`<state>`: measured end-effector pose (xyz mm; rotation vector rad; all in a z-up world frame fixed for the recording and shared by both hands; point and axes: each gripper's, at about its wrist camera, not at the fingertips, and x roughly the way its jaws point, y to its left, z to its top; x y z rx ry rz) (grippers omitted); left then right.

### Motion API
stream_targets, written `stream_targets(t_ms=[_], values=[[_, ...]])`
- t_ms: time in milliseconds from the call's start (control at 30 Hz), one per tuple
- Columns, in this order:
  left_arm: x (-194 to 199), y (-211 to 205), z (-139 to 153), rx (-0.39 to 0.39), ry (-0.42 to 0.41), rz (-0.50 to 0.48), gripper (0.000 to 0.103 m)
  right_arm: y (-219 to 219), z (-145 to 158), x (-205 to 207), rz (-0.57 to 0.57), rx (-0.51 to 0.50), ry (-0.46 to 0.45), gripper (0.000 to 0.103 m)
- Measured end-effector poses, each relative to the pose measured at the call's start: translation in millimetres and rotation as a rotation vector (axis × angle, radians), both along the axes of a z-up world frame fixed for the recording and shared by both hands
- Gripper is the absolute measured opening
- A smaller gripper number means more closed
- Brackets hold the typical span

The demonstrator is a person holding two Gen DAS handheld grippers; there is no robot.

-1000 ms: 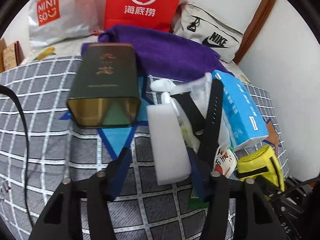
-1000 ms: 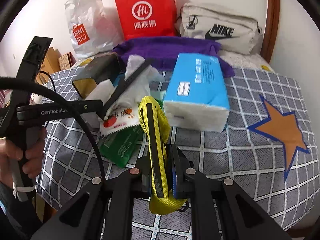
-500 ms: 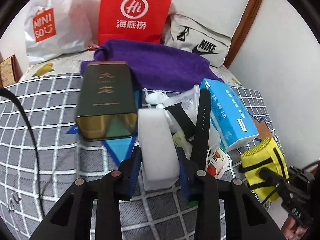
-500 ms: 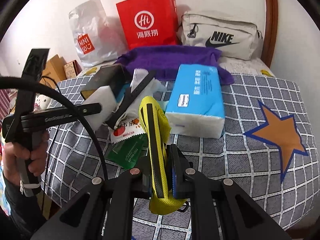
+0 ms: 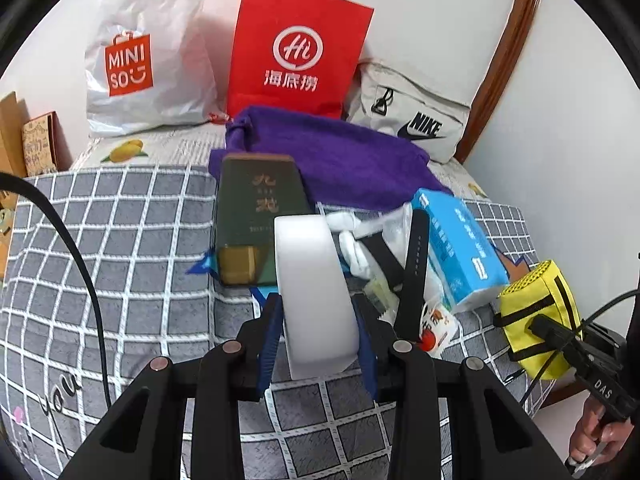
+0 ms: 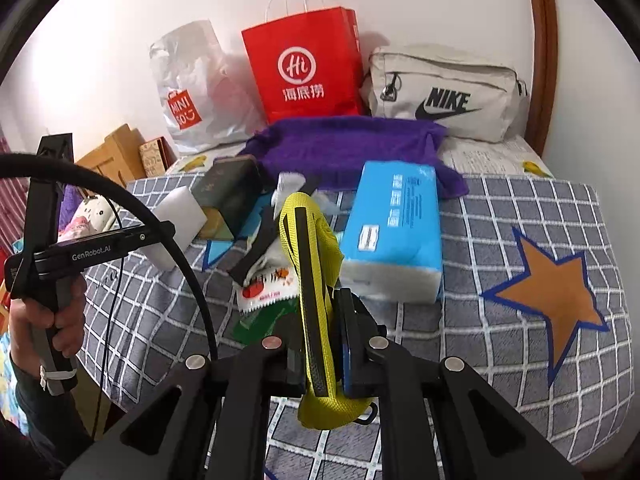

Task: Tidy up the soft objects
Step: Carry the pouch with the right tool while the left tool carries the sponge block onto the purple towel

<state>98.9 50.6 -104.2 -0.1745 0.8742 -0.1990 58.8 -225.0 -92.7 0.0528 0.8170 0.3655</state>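
My left gripper (image 5: 318,316) is shut on a white sponge block (image 5: 314,292) and holds it lifted above the checked bedspread; the block also shows in the right wrist view (image 6: 178,226). My right gripper (image 6: 320,332) is shut on a yellow fabric pouch (image 6: 310,264), held in the air; the pouch shows at the right of the left wrist view (image 5: 538,316). A purple towel (image 5: 340,160) lies at the back. A blue tissue pack (image 6: 394,232) lies right of the pile.
A dark green tin (image 5: 256,216), a black strap (image 5: 414,272), snack packets (image 6: 268,288) and white wrappers are piled mid-bed. A red paper bag (image 5: 298,56), a Miniso bag (image 5: 132,64) and a Nike pouch (image 6: 444,92) stand against the wall.
My left gripper closed on the white sponge block and lifted it off the bedspread, pulling back. My right gripper kept its hold on the yellow pouch and rose slightly.
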Motion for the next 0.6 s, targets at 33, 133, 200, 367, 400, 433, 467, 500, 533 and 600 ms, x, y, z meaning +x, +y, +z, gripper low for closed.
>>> stream_targets(t_ms=[33,133,200,367,400,433,467,500,533,600], values=[[0,1,2,0.0,-0.006,-0.002,0.033,-1,2,3,0.001,-0.001,-0.007,0.012],[5,5,9,0.013,-0.021,0.006,0.033,-4,6,17,0.002,-0.012,-0.02,0.012],[11,7,11,0.027,-0.023,0.009,0.033,-6,6,29,-0.001,-0.015,-0.022,0.012],[30,19,15,0.035,-0.014,0.043,0.033,-10,8,62,-0.018,-0.013,-0.01,0.012],[33,22,16,0.031,-0.01,0.049,0.033,-11,8,68,-0.021,-0.012,-0.008,0.012],[38,24,18,0.032,-0.011,0.051,0.033,-11,9,77,-0.022,-0.014,-0.006,0.012],[40,24,20,0.033,-0.013,0.054,0.033,-11,10,80,-0.023,-0.015,-0.006,0.012],[44,26,22,0.035,-0.015,0.057,0.033,-11,11,86,-0.023,-0.014,-0.004,0.012],[49,26,25,0.038,-0.017,0.058,0.033,-11,11,94,-0.025,-0.012,0.002,0.012],[56,26,29,0.047,-0.022,0.058,0.033,-12,12,104,-0.028,-0.01,0.006,0.012]])
